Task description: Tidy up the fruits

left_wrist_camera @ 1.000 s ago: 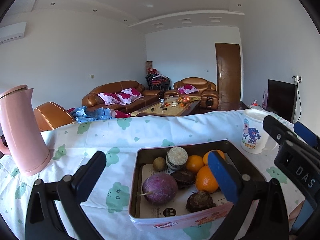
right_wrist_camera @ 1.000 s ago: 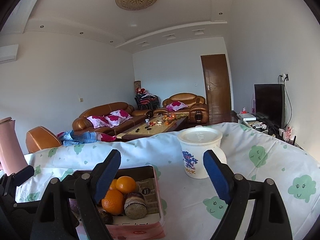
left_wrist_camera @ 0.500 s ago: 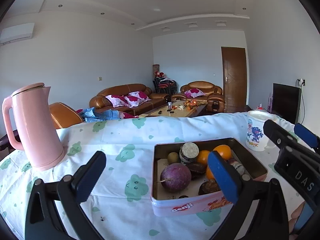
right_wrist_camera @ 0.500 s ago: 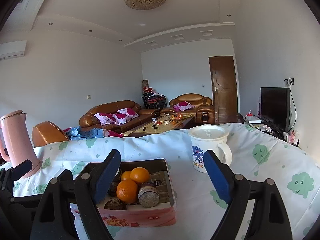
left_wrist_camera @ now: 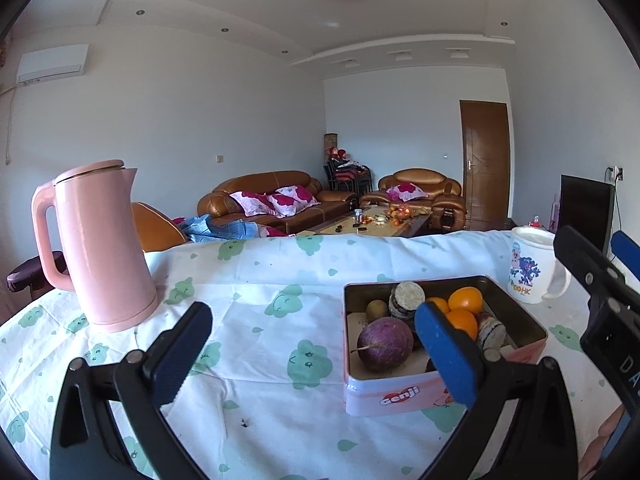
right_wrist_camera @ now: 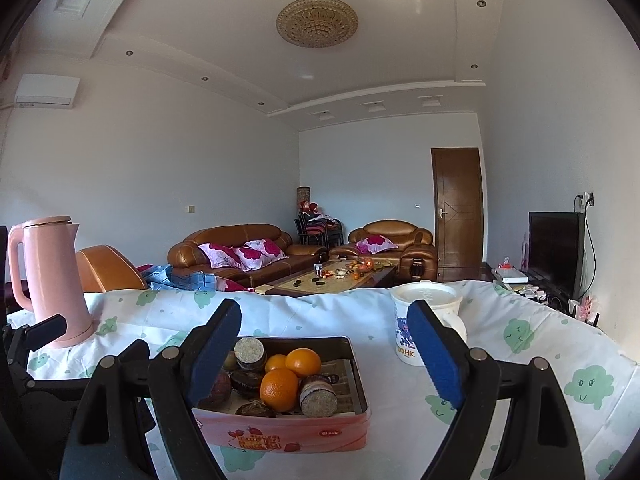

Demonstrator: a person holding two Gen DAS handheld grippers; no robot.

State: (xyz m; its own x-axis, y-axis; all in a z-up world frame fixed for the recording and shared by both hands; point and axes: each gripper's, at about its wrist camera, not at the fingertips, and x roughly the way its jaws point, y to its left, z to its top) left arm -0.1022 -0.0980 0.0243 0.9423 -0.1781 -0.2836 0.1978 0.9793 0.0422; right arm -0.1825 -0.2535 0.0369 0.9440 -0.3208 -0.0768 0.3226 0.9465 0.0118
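Observation:
A pink tin (left_wrist_camera: pixel 384 394) stands on the cloud-print tablecloth (left_wrist_camera: pixel 280 280). In it lie a purple round fruit (left_wrist_camera: pixel 385 344), oranges (left_wrist_camera: pixel 465 300), a kiwi (left_wrist_camera: pixel 377 309) and brown round cakes (left_wrist_camera: pixel 408 294). My left gripper (left_wrist_camera: pixel 316 344) is open and empty, left of and short of the tin; its right finger overlaps the tin in the picture. In the right wrist view the tin (right_wrist_camera: pixel 288 436) with its oranges (right_wrist_camera: pixel 279 389) sits low between the fingers of my right gripper (right_wrist_camera: pixel 324 336), which is open, holds nothing and stays short of it.
A pink kettle (left_wrist_camera: pixel 100 248) stands at the left of the table. A white lidded mug (right_wrist_camera: pixel 424 296) is right of the tin. The table's far edge drops to a living room with sofas. The other gripper (left_wrist_camera: pixel 592 280) shows at the right edge.
Both grippers have drawn back from the tin and swung left. The tin looks smaller and farther, and the kettle has come fully into view. Both grippers stay open.

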